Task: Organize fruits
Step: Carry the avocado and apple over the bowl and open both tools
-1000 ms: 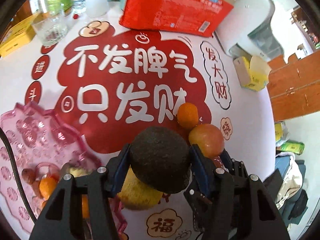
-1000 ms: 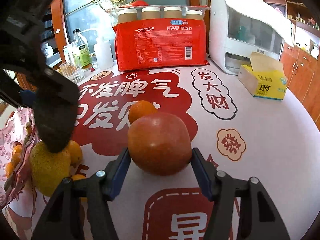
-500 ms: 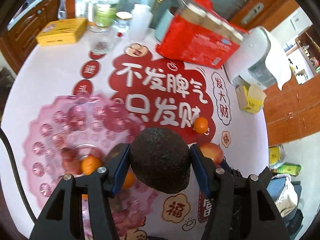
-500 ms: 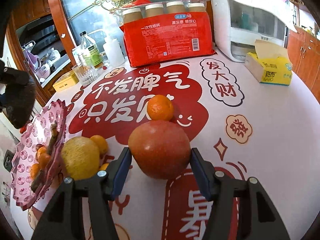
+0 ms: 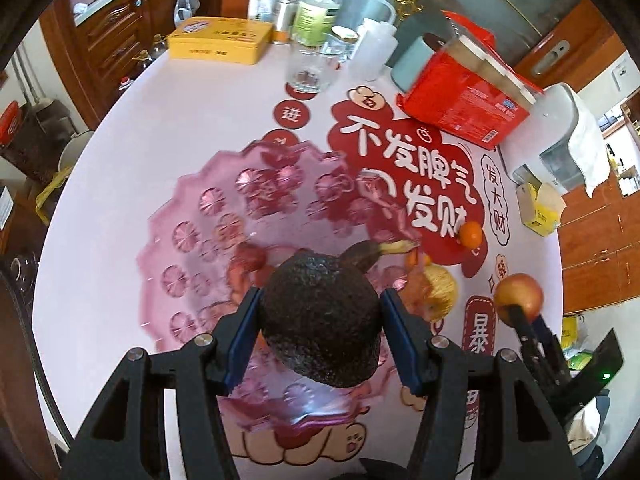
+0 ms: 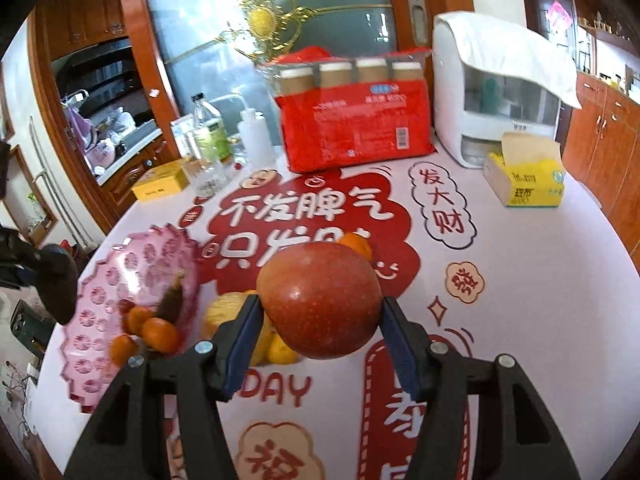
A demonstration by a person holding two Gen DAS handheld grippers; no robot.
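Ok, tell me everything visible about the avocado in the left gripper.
The avocado is dark brown-black with rough, pebbled skin, roughly pear-shaped, whole and uncut as far as shows. The left gripper is shut on it, a blue-padded finger pressed to each side. It is held in the air above the pink plastic fruit tray, touching nothing but the pads. In the right wrist view it shows only as a dark blurred shape at the left edge.

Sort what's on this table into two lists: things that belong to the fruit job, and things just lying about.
Job:
avocado in left gripper
apple in right gripper
pink tray
loose orange
yellow fruit

Lying about:
red cup pack
tissue box
yellow tin
glass
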